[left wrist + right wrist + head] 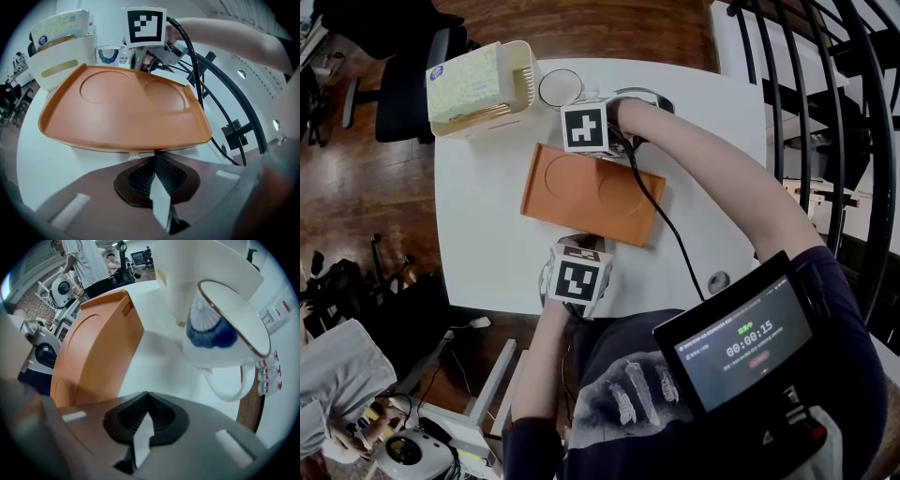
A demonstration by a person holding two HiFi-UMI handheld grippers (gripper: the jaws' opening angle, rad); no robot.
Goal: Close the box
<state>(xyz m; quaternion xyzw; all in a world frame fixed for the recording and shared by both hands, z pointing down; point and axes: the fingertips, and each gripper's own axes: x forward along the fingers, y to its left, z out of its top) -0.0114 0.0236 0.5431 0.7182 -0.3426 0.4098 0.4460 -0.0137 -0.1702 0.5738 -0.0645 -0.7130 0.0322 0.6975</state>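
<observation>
Nearest the person, a chest-worn screen [741, 342] is showing a timer. Just beyond it the left gripper [154, 153] is sitting at the near edge of the white table [487, 225]. Its jaws are pressed together with nothing between them, and their tips are lying just under the near rim of the orange box [591, 192], at the box's 6 o'clock. The box is lying flat in the middle of the table with its lid down, showing two round shapes pressed into its top.

At the box's 12 o'clock the right gripper [147, 394] is sitting by the far edge, jaws likewise together and empty. A black cable [675, 239] is trailing from it across the box's right end. Ahead of those jaws a white cup [225, 329] with a blue pattern is standing — near, not touching. At the box's 10 o'clock a cream basket [523, 70] is holding a tissue pack [464, 80].
</observation>
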